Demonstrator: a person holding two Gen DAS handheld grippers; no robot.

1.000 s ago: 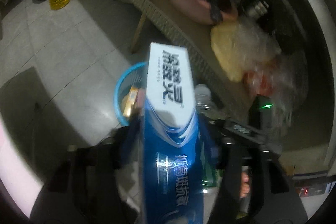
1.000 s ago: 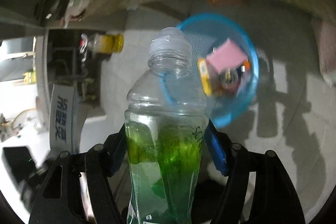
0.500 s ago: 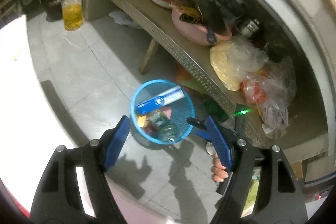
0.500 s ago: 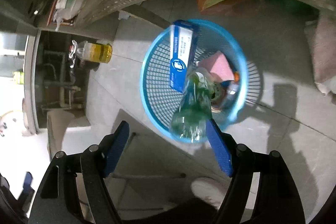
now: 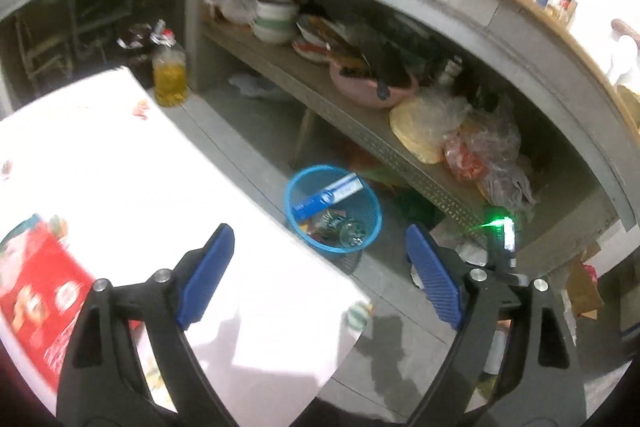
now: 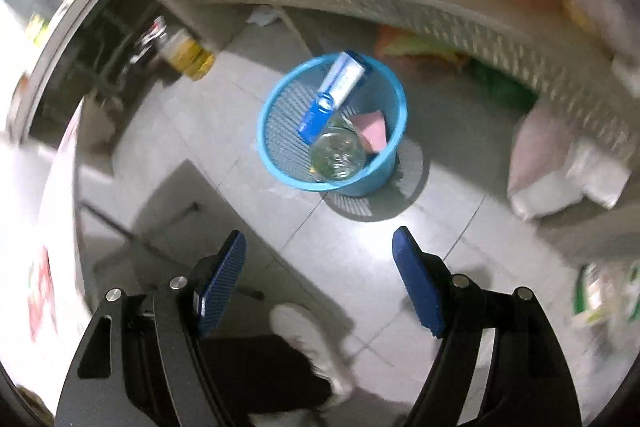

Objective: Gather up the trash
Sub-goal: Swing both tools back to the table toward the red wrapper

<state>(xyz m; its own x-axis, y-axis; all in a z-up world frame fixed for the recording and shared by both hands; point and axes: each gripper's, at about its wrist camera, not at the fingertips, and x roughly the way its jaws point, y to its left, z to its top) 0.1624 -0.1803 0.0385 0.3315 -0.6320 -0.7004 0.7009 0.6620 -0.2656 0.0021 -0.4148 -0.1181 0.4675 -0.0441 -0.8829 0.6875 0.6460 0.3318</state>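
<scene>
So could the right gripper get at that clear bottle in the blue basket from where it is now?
Probably yes. The right gripper is open and empty above the floor, and the bottle lies at the open top of the blue basket, beside the toothpaste box. Nothing sits between them.

Both wrist views overlook, seemingly high, the blue basket [image 5: 362, 215].

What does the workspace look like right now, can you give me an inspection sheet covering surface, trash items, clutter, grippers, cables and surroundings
Surface: grey tiled floor, white table at left.
Job's things: blue basket on the floor holds a blue-white box, a clear bottle and a pink piece.
Clutter: red packet on the table; oil bottle on the floor.
Grippers: left gripper and right gripper both open, holding nothing.
Cables: nothing seen.
Surroundings: shelf with bowls and plastic bags.
</scene>
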